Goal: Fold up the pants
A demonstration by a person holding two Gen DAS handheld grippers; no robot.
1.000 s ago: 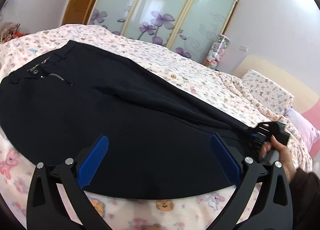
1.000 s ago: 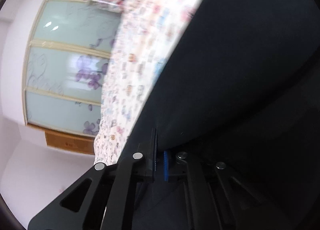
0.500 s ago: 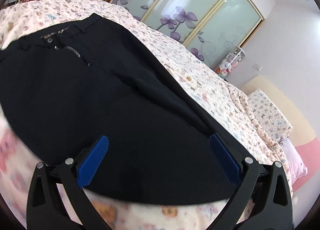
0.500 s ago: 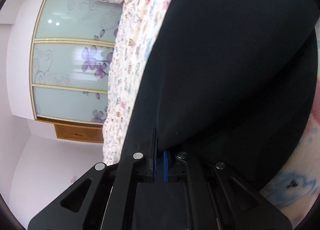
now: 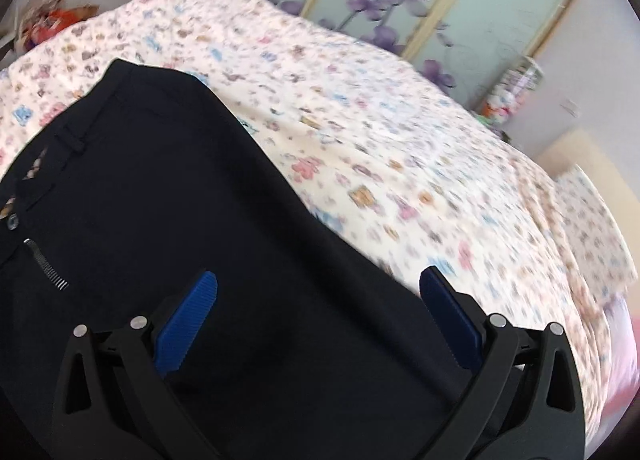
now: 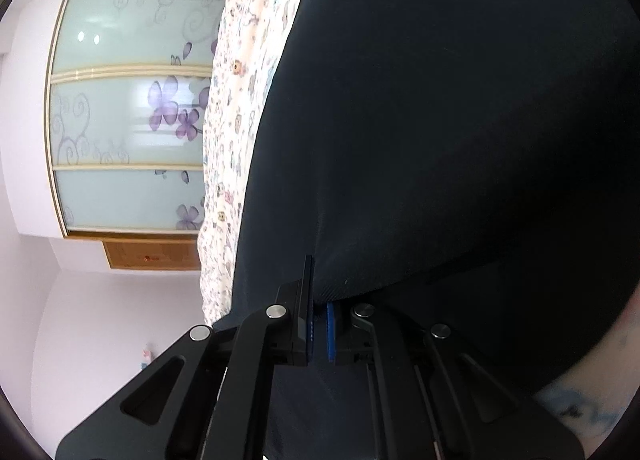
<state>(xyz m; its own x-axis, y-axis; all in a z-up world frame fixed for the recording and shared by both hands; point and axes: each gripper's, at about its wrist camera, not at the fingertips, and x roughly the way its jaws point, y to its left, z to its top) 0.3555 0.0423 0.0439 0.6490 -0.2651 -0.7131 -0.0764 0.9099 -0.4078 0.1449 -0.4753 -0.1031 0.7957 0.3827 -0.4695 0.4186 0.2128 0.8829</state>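
Floral bedspread [image 5: 400, 164] covers the bed, black pants [image 5: 208, 196] spread flat across it. Your left tool [image 5: 318, 300] hovers released above them; your right tool [image 6: 319, 324] is clenched on a pants edge.

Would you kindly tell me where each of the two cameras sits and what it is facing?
Left wrist: on the open left gripper, looking across the black fabric pants on the floral bedspread toward the frosted-glass wardrobe doors.
Right wrist: on the right gripper, rolled sideways, shut on the pants.
Shared: pants, bedspread, wardrobe doors.
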